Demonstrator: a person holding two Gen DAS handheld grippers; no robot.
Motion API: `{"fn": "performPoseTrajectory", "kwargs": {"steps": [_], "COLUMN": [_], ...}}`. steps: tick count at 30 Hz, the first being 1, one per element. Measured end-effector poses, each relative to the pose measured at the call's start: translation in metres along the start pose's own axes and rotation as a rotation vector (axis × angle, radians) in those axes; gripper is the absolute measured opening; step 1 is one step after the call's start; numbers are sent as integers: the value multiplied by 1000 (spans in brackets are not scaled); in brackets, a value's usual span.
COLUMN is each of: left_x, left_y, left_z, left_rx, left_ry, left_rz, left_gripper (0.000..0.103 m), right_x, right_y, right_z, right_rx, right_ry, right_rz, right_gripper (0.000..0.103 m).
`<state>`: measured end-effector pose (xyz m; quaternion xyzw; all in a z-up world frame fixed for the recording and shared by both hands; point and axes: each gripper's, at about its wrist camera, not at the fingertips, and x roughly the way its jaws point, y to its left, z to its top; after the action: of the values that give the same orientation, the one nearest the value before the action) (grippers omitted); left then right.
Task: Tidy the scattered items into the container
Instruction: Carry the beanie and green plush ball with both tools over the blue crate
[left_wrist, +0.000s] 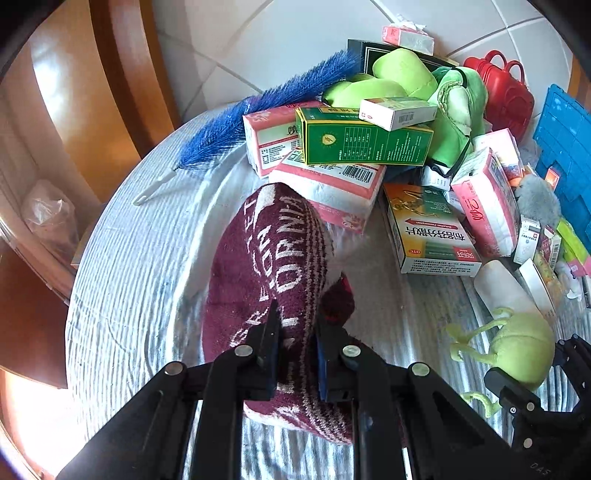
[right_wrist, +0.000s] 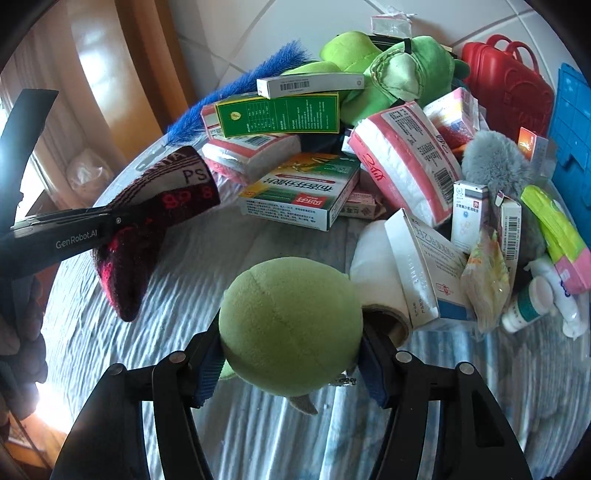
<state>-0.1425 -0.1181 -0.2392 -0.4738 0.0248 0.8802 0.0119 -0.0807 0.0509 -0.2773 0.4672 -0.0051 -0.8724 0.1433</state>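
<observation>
My left gripper (left_wrist: 299, 325) is shut on a maroon sock (left_wrist: 266, 251) with white lettering, and the sock hangs above the striped cloth. In the right wrist view this gripper (right_wrist: 118, 221) comes in from the left with the sock (right_wrist: 166, 192) in it. A round light-green plush toy (right_wrist: 288, 317) sits between the blue pads of my right gripper (right_wrist: 291, 332), which press on both its sides. In the left wrist view the same toy (left_wrist: 521, 347), with thin limbs, is at the lower right in the right gripper (left_wrist: 532, 365). A blue plastic crate (right_wrist: 572, 122) stands at the far right.
Medicine boxes (right_wrist: 303, 192), pink tissue packs (right_wrist: 402, 162), a green frog plush (right_wrist: 402, 70), a grey furry toy (right_wrist: 491, 162), a white roll (right_wrist: 373, 266) and a blue brush (left_wrist: 258, 114) are heaped on the cloth-covered table (right_wrist: 184, 280). A red bag (right_wrist: 506, 81) stands behind. A wooden chair (left_wrist: 81, 110) is at the left.
</observation>
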Motion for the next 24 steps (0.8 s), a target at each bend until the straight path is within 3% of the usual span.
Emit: {"fn": "performPoseTrajectory", "kwargs": {"steps": [6, 24], "left_x": [-34, -121], "left_y": [6, -4], "left_z": [5, 28], "left_rx": [-23, -13], "left_ry": [-39, -125], "left_rz": [13, -10], "left_gripper": [15, 15], "right_x": [-21, -110], "right_y": [12, 24], "right_z": [18, 51], "right_rx": [-20, -82], "right_ry": [21, -59], "right_rz": [16, -13], "right_gripper": [62, 61]}}
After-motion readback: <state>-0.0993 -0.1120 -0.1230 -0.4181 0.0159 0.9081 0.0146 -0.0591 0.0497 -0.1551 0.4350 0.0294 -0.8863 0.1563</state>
